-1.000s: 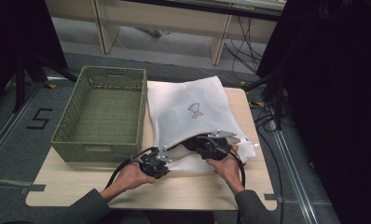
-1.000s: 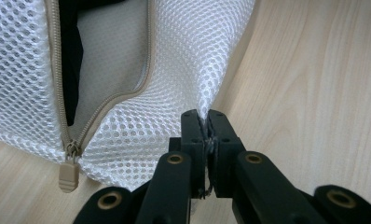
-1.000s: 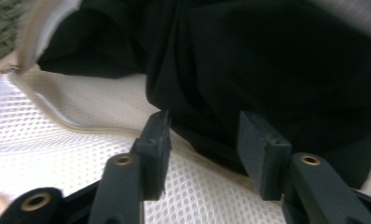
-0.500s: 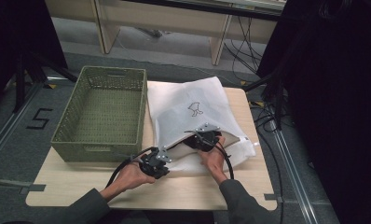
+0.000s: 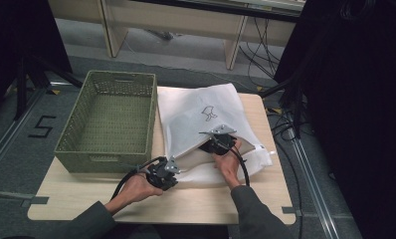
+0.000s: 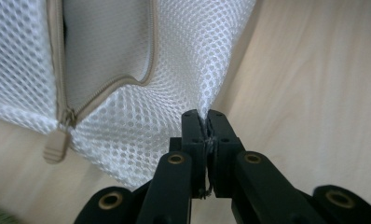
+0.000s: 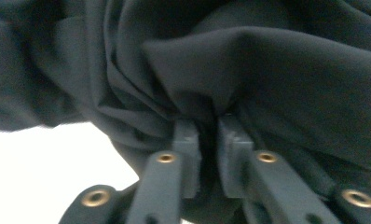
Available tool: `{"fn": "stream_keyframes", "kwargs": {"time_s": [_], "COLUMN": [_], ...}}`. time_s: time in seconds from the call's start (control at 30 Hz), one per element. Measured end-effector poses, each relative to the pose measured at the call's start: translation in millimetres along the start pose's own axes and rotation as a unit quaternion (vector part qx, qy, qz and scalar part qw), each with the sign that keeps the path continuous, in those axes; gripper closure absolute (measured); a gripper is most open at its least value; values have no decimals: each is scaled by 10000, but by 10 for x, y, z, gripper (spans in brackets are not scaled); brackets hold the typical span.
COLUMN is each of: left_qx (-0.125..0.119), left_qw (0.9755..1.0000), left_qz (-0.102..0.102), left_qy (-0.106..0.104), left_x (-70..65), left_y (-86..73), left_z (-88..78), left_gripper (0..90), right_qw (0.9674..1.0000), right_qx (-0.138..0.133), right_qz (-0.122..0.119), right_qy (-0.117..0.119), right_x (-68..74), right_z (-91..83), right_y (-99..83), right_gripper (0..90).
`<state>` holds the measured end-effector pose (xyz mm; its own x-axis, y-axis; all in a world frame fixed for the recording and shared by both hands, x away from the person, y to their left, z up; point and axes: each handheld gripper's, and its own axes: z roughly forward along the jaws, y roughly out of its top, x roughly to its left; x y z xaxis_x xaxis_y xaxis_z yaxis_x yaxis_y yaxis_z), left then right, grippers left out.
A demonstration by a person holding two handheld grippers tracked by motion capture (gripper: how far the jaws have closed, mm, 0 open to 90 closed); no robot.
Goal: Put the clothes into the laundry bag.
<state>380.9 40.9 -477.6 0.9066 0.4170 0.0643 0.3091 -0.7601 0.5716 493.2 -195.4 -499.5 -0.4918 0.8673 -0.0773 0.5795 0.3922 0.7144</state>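
While left tongs (image 6: 207,135) clench mesh bag (image 6: 174,93) edge, right tongs (image 7: 209,140), just opening, pinch dark cloth (image 7: 249,70) inside.

**Left jaws pinching the mesh bag's edge**

I see my left gripper (image 6: 207,122) clamped tight on a fold of the white mesh laundry bag (image 6: 165,93), the netting squeezed between both black jaws. Left of them, the beige zipper (image 6: 104,88) curves open, its pull tab (image 6: 57,145) hanging over the pale wooden table (image 6: 314,93).
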Motion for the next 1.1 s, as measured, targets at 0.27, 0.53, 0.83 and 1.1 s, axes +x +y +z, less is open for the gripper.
{"fn": "stream_keyframes", "kwargs": {"time_s": [0.27, 0.53, 0.83, 1.1], "left_qx": [115, 59, 101, 82], "left_qw": [9995, 9995, 9994, 9993], "left_qz": [-114, -169, -148, -175], "left_qy": [288, 266, 309, 328], "left_x": [37, 42, 47, 52], "left_y": [-58, -70, -90, -107], "left_z": [15, 1, 2, -10], "left_gripper": [862, 854, 849, 835], "right_qw": [9981, 9965, 9934, 9897], "right_qx": [114, -48, -741, -922], "right_qz": [-237, -163, -334, -946], "right_qy": [563, 823, 814, 557], "right_x": [100, 99, 21, -22], "right_z": [-465, -890, -1263, -1223], "right_y": [-90, -168, -65, 33], "right_gripper": [591, 581, 539, 439]}}
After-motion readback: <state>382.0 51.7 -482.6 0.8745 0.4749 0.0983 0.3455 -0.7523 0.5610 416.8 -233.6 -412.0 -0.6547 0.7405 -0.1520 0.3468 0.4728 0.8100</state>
